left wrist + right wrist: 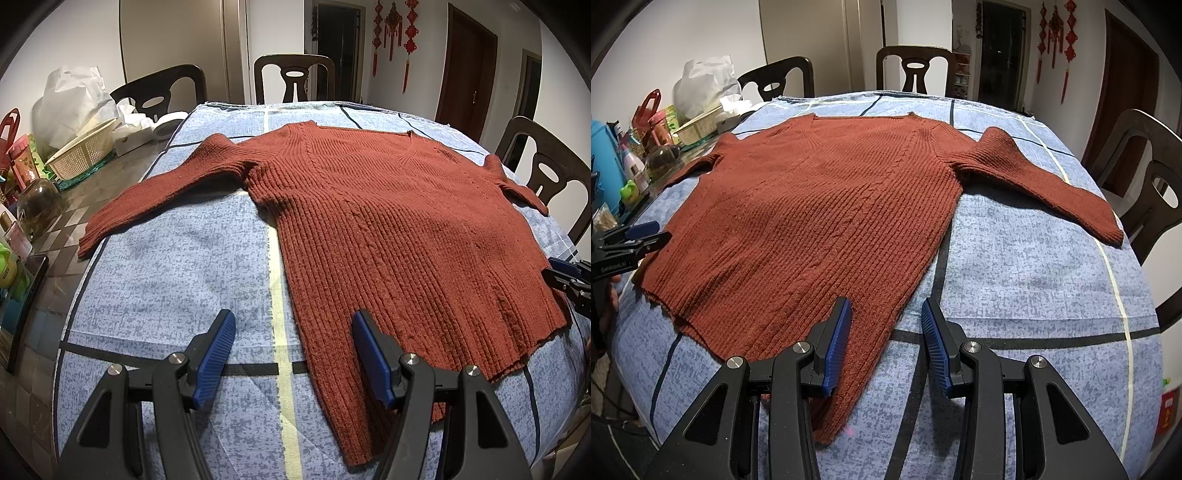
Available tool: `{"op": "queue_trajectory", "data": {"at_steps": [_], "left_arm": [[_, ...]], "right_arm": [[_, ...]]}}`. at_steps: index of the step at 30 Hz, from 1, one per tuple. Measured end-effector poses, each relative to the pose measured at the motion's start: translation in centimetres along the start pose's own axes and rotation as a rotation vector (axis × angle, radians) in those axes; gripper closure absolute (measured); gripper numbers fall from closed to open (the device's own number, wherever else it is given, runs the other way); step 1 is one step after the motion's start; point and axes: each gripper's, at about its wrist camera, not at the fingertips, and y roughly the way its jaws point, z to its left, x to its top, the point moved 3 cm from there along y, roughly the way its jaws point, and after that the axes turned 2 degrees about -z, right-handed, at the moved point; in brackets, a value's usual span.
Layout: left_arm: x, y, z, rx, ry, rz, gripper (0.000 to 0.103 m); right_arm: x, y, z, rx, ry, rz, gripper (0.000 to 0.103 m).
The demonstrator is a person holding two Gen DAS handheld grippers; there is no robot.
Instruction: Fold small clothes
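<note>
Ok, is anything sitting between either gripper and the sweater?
Nothing visible. The left gripper and right gripper are open at the sweater's bottom corners, on the blue cloth.

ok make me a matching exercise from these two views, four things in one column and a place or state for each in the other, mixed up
Things
1. rust-red ribbed knit sweater
2. left gripper
3. cream plastic lattice basket
4. red knotted wall ornaments

Places or states
A. hanging on the far wall beside a dark door
B. spread flat with both sleeves out on the blue patterned cloth
C. tilted among clutter at the table's left end
D. open, straddling the sweater's lower left edge

Pairs: 1-B, 2-D, 3-C, 4-A
</note>
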Motion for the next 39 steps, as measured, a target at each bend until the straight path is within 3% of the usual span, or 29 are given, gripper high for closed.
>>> {"op": "queue_trajectory", "data": {"at_steps": [39], "left_arm": [[-0.23,0.08,-0.04,0.000,0.001,-0.005,0.034]], "right_arm": [[0.00,0.09,0.03,0.003,0.003,-0.001,0.062]]}}
